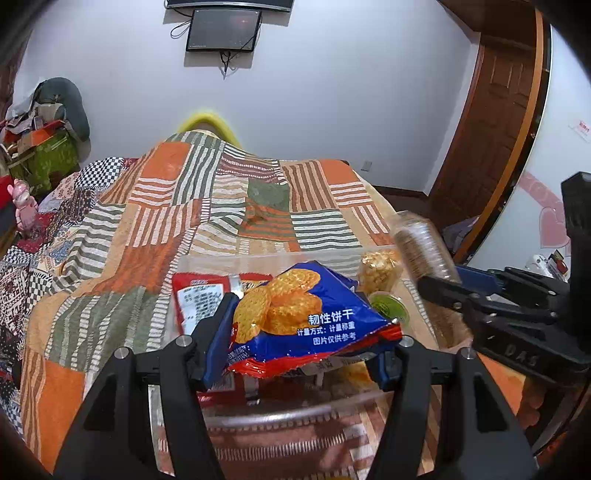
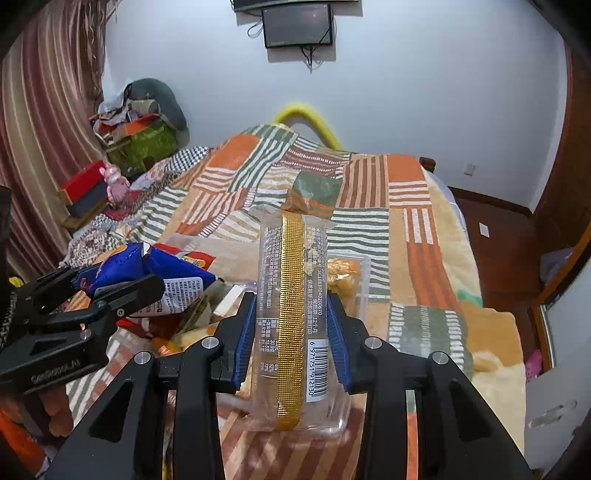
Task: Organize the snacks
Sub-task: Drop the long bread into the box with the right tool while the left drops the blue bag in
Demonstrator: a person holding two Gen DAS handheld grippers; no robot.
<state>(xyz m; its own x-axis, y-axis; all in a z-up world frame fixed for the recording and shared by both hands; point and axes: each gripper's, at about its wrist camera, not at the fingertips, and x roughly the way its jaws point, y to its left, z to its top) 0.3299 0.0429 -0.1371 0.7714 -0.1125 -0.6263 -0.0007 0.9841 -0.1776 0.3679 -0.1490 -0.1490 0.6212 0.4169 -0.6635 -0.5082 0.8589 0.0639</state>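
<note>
Left gripper [image 1: 295, 343]: fingers clamped on a blue biscuit bag [image 1: 310, 317], one blue pad on each side edge. The bag is glossy blue with a red crimped bottom seam, a print of round golden biscuits and white Chinese lettering; it is puffed and held up above a clear plastic bin [image 1: 295, 417] resting on the bed.

Right gripper [image 2: 291, 336]: fingers pressed tight on a clear biscuit sleeve [image 2: 291, 321]. The sleeve is a long transparent wrapper with a gold ribbed band running down its middle, small printed text on the left and a barcode at lower right. It stands lengthwise along the fingers, raised over the right end of the bin.

In the bin, below and behind the blue bag: a red snack packet [image 1: 199, 295] with a white label panel, a clear pack of yellow puffed snacks [image 1: 380, 269], and a small cup with a green lid [image 1: 388, 306]. Further wrappers lie underneath, too jumbled to tell apart.

The two grippers hang side by side, near each other but apart, each visible at the edge of the other's view.

The bed is covered by a patchwork quilt [image 1: 166, 221] of orange, green and striped squares. Beyond it: a white wall with a dark wall-mounted screen [image 1: 223, 29], a wooden door [image 1: 491, 122] to the right, striped curtains [image 2: 48, 122] and a heap of boxes and clothes [image 2: 140, 125] to the left.
</note>
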